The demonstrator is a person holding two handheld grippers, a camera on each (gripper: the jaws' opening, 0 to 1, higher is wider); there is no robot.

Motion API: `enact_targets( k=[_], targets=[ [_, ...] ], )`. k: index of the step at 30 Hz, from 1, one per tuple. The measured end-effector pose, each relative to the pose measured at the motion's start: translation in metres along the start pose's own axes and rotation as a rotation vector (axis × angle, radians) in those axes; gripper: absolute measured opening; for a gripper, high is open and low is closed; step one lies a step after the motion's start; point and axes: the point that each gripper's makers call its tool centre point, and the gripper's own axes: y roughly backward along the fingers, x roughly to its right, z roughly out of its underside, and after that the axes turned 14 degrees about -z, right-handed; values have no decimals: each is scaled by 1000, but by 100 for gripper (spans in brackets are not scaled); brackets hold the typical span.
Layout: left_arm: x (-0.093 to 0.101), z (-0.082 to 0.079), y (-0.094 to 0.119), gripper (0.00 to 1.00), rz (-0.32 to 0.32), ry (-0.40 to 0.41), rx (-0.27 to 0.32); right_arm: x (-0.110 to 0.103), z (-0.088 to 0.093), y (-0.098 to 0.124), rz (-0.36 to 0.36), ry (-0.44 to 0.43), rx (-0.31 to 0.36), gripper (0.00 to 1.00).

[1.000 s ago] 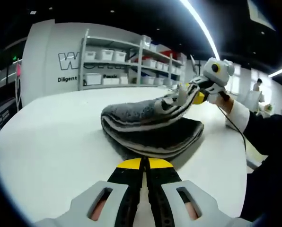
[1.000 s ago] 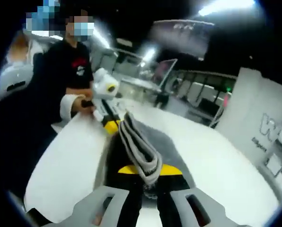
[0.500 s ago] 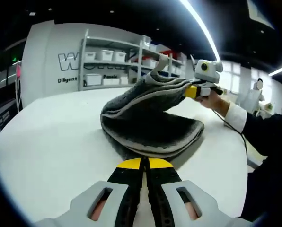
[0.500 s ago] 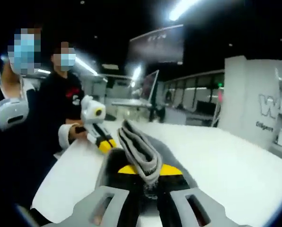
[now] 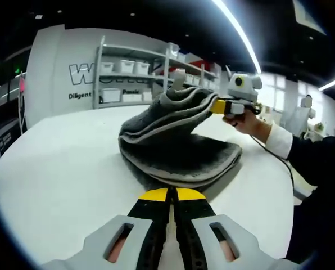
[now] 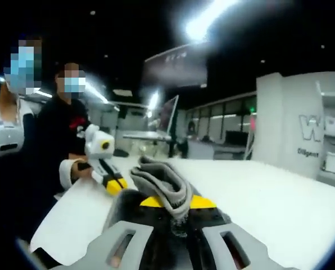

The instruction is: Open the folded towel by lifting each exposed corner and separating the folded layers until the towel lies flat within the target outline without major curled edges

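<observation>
Left gripper view: the left claw (image 5: 168,197) sat low over the white desk (image 5: 60,163), jaws pressed together on nothing. Just beyond its tips the grey towel (image 5: 176,140) lay in the middle of the desk, its lower layers flat, its upper layers pulled up and to the right. The right claw (image 5: 215,106) was clamped on that raised edge, a hand (image 5: 243,119) behind it. Shelves (image 5: 150,76) stood far behind.

Right gripper view: the right claw (image 6: 176,205) gripped a bunched fold of towel (image 6: 162,183) between its jaws. The left claw (image 6: 116,184) hovered at the left above the desk (image 6: 280,202), held by a person (image 6: 60,140) in black.
</observation>
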Motion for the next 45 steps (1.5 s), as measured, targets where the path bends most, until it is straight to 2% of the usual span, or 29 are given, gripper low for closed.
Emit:
enact_targets(
  k=[7,12,22,26,27,35,45],
  targets=[
    [5,-1,6,2,1,-18,18,-7,-3,2,17,2,9,3],
    [1,-3,5,2,2,-19,20,-16,-3,2,20,17,3,3],
    [4,-7,12,2,36,16,28,-11,-9,6,47,47,-3,3],
    [11,-6,17,2,62,-39,42,-10,-10,7,55,48,2,3],
    [14,-5,19,2,78,-48,28,-11,-11,7,56,49,4,3],
    [22,-15,35,2,115,-100,21,-16,-17,7,57,92,3,3],
    [8,-17,37,2,131,-133,-14,-16,-20,10,63,95,13,3]
  ],
)
